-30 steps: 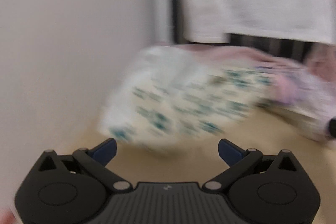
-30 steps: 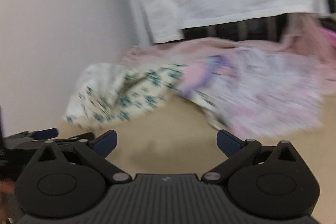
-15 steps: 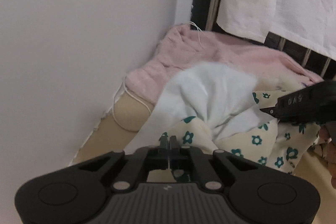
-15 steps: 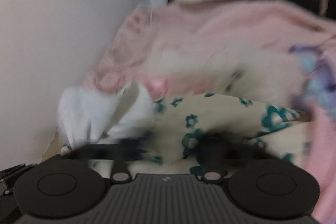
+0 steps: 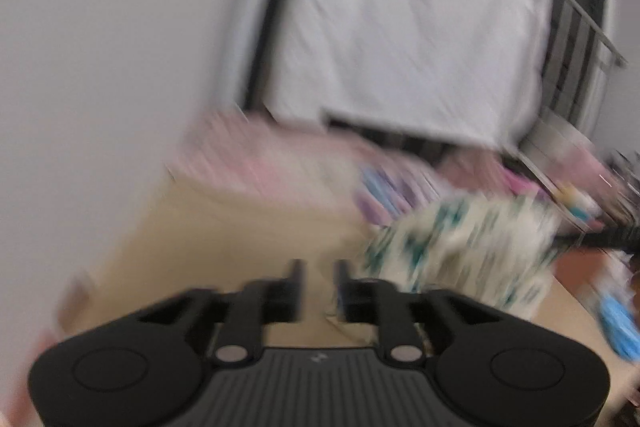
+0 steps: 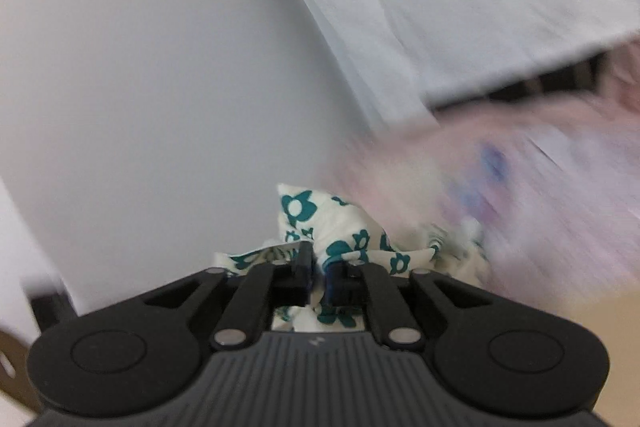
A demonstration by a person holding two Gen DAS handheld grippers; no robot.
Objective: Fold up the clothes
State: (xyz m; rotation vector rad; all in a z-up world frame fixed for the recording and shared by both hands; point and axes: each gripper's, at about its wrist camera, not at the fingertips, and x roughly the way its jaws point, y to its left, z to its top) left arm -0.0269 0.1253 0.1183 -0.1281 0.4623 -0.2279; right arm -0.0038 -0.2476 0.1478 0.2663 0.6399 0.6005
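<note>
The floral garment (image 6: 352,239) — cream cloth printed with teal flowers — is bunched, not folded. In the right wrist view a gathered edge of it is pinched between the jaws of the right gripper (image 6: 319,277), which are closed on the cloth with only a sliver of fabric between them. In the left wrist view the same garment (image 5: 460,247) appears as a blurred heap, apparently lifted over the tan tabletop (image 5: 240,239), to the right of the left gripper (image 5: 318,281). The left jaws are nearly closed, with a narrow gap showing; no cloth is seen between them, though blur prevents certainty.

Behind the garment a pile of pink and lilac clothes (image 5: 304,163) is left unsorted along the back of the tabletop. A white sheet (image 5: 408,27) is draped over a dark railing beyond it.

The task is judged to be at an early stage — one garment is picked up, and spreading, every fold, and the remaining pile are still outstanding.
</note>
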